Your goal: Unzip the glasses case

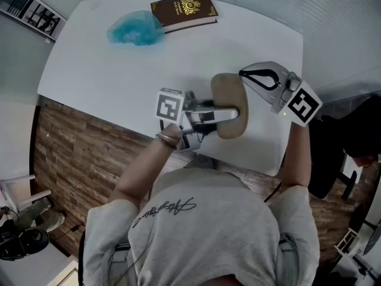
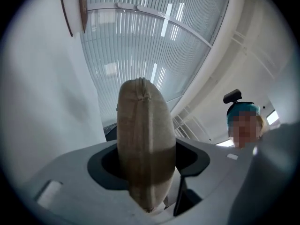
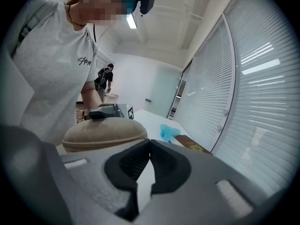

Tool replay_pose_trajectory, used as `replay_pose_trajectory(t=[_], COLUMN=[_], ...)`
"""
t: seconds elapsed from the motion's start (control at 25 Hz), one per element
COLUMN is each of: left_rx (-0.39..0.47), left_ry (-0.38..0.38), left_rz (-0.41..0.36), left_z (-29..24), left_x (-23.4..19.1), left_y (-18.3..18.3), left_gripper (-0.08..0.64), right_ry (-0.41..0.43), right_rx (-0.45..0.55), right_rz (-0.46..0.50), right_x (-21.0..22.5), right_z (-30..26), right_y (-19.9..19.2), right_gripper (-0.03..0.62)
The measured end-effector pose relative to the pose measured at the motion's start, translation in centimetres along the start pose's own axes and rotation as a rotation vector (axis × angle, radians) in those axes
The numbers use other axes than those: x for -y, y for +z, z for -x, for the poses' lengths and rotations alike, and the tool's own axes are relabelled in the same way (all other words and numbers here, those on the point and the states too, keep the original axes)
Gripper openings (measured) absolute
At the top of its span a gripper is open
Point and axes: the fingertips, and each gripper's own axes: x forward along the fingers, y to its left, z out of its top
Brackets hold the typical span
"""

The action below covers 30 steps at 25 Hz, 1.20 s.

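Book point(image 1: 184, 12), blue bundle point(image 1: 136, 28) — adjacent; well apart from glasses case point(image 1: 229, 94).

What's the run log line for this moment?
left gripper: shut on glasses case | right gripper: shut, empty, beside case | case: looks still zipped | step: unzip pending

the person wears a light grey short-sleeved t-shirt point(image 1: 196, 231) with dark script lettering across it, and a bracelet point(image 1: 168, 139) on the wrist beyond the t-shirt's left sleeve. the left gripper point(image 1: 229, 113) and right gripper point(image 1: 242, 73) are pale grey with black pads, each bearing a black-and-white marker cube.
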Motion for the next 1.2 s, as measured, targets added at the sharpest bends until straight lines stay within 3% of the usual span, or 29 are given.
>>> replay_pose_trajectory(t=[0.28,0.52,0.68,0.84,1.2], left_rx=[0.009,-0.024,0.0,0.107,0.108], left_ry=[0.097,0.127,0.081,-0.012,-0.007], left_rz=[-0.063,-0.133,-0.055,0.134,0.156], left_z=[-0.1,-0.8,-0.8,-0.3,-0.3], left_x=[-1.4,-1.9,-2.1,-1.8,-1.5], left_y=[0.3,0.6,0.6,1.3,2.0], left_gripper=[0.284,0.282,0.284,0.284,0.284], right_ry=[-0.074,-0.124,-0.138,-0.123,-0.125], right_rx=[-0.032,-0.069,-0.097,-0.082,-0.081], right_rz=[-0.009,0.02,0.022,0.006,0.008], right_x=[0.2,0.7,0.8,0.5,-0.1], right_z=[0.3,1.1,1.0,0.8,1.4], right_y=[-1.2,-1.5,-2.0,-2.3,-2.5], right_gripper=[0.003,0.003,0.003,0.003,0.003])
